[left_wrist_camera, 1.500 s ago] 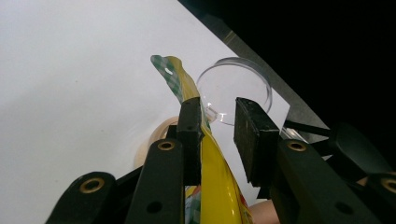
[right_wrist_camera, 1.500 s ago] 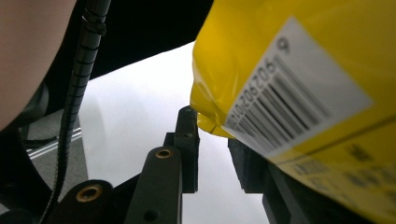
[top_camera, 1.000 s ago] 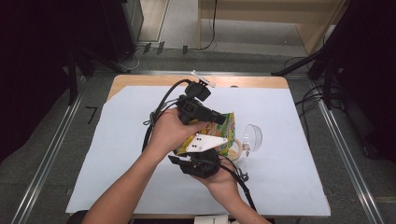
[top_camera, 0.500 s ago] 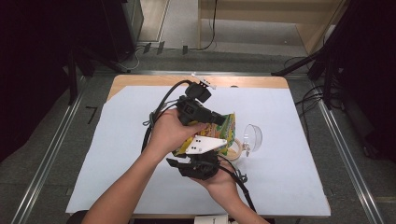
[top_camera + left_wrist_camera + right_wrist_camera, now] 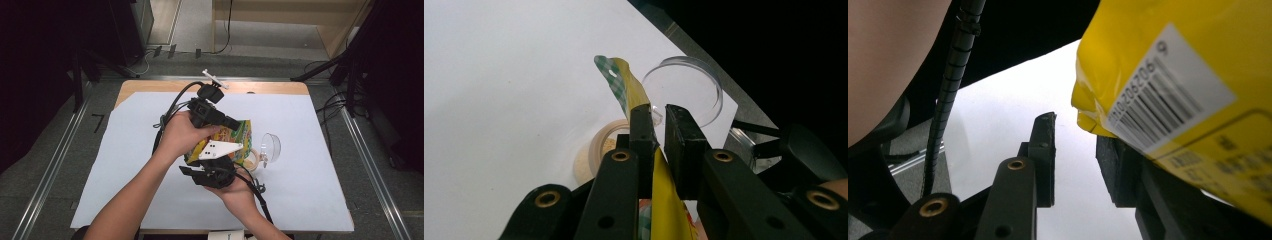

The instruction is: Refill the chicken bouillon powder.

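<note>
Our left tongs pinch the top seam of the crinkly yellow-and-green snack bag, held mid-table above the round cream tape roll; our right tongs gape beside its underside (nothing clamped). We judge a tilt could spill contents. Open white sheet lies toward nine o'clock; the clear plastic lid crowds three o'clock.

We see the yellow snack bag cut off by the right gripper view's edges. It hides one jaw, and its small print is blurred.
</note>
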